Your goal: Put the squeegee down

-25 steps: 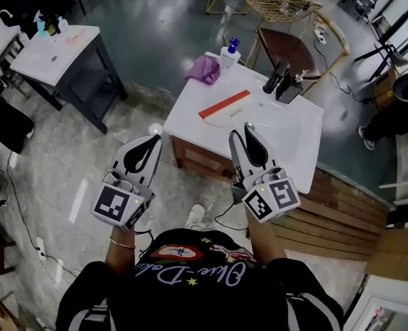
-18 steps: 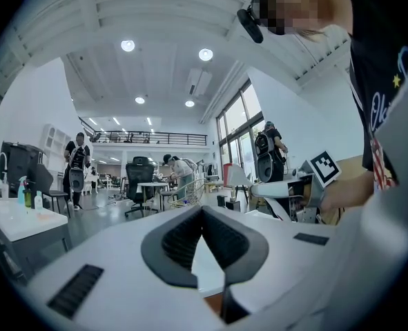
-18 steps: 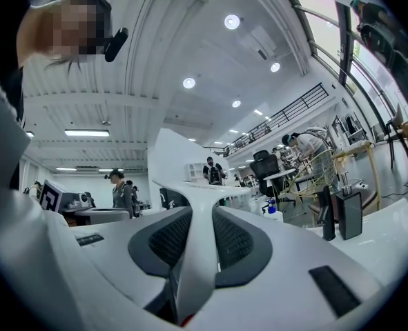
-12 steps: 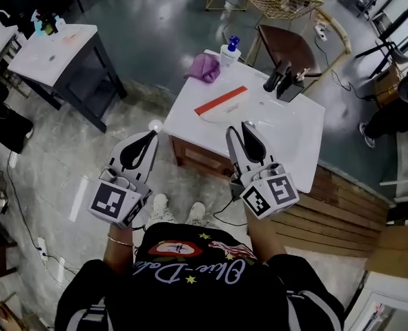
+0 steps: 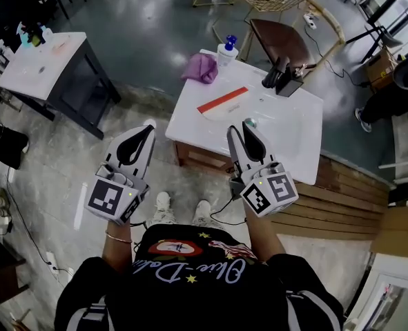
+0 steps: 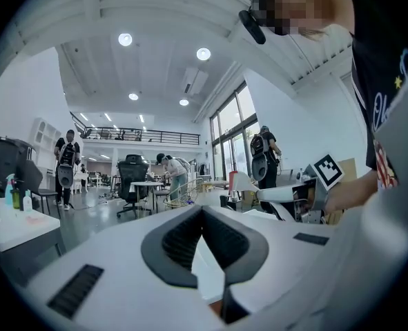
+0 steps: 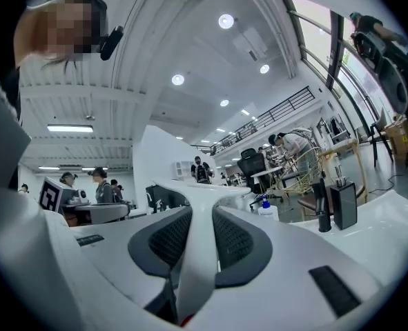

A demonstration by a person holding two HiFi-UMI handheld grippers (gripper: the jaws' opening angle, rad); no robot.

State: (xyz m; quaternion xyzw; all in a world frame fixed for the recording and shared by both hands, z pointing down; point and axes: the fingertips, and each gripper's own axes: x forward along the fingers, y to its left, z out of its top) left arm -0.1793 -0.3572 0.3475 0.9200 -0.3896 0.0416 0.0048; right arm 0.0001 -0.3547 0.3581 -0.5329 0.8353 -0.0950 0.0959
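Polished grey concrete floor (image 5: 155, 26) surrounds a smooth, white, roughly rectangular countertop (image 5: 297, 143). Over the countertop's near left part is the squeegee (image 5: 223, 102), a flat, half-round body of white plastic with a straight red strip along its far edge. That strip, the long axis, runs slantwise from the countertop's left edge towards its middle. The blade faces the countertop's far side, and the white stem comes back towards the person. Whether it rests on the countertop or hangs just above it I cannot tell. The right gripper (image 5: 246, 125) pinches that stem, with its ribbed dark pads (image 7: 169, 241) pressed on either side. The left gripper (image 5: 147, 129), off the countertop's left edge, has its fingertips together on nothing. A crumpled purple cloth (image 5: 202, 67) lies at the countertop's far left corner.
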